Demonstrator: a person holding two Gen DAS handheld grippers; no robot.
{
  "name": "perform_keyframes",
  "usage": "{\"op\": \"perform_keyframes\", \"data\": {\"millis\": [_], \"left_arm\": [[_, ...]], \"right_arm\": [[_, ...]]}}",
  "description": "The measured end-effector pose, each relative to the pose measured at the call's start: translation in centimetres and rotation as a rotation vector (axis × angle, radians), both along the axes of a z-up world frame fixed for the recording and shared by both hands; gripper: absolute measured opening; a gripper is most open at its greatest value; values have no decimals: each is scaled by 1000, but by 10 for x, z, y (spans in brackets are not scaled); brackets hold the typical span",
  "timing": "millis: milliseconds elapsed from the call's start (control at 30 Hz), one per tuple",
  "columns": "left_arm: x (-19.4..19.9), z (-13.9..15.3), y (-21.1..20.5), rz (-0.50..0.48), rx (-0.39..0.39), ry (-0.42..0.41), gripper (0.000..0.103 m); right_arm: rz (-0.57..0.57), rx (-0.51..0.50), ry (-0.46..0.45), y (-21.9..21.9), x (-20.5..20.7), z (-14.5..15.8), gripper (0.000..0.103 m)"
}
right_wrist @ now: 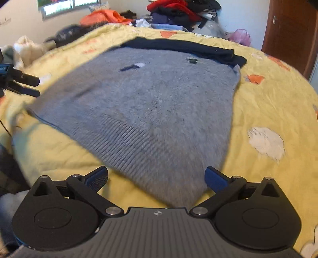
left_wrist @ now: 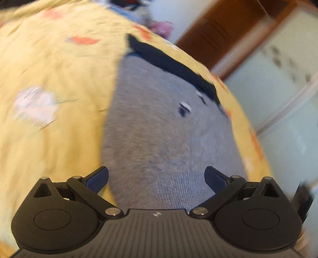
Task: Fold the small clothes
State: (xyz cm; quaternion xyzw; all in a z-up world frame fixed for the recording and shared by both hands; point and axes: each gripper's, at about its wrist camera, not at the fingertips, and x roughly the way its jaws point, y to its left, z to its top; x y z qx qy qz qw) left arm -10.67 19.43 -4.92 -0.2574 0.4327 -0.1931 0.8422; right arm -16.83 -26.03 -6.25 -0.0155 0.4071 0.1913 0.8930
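On a bed (right_wrist: 268,103) covered by a yellow printed sheet, a grey knit sweater (right_wrist: 151,103) lies spread flat, its ribbed hem nearest the right wrist camera and a dark navy band (right_wrist: 178,48) along its far edge. Small dark and white marks sit on the knit near that band. At the bottom of the right view, the right hand-held gripper (right_wrist: 156,179) has its jaws spread to their widest, holding nothing; a corner of the hem lies between the blue-padded fingers (right_wrist: 215,181) without being pinched. From the left wrist camera, blurred by movement, the left hand-held gripper (left_wrist: 156,179) also stands wide open and empty above the grey knit, with the sheet to either side; in the right view its fingers show at the left edge, beside the sweater. Beyond the bed, a heap of clothes (right_wrist: 178,12) in red, orange and black rises against a pale wall, with a brown door (right_wrist: 292,29) at right.
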Motion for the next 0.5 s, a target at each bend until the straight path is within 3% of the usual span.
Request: {"op": "perform_keyframes", "data": {"millis": [67, 133, 233, 300, 500], "left_arm": [[3, -8, 16, 31, -76, 60, 103], [6, -20, 25, 39, -169, 114, 103], [10, -35, 29, 49, -302, 182, 103], [13, -36, 29, 58, -320, 198, 103], [26, -42, 34, 54, -400, 251, 103]], "right_arm": [[-25, 69, 41, -16, -5, 4, 103], [-57, 99, 33, -28, -10, 6, 102], [-139, 224, 11, -49, -14, 5, 102], [-175, 321, 65, -64, -7, -1, 101], [-239, 705, 180, -109, 12, -26, 83]]}}
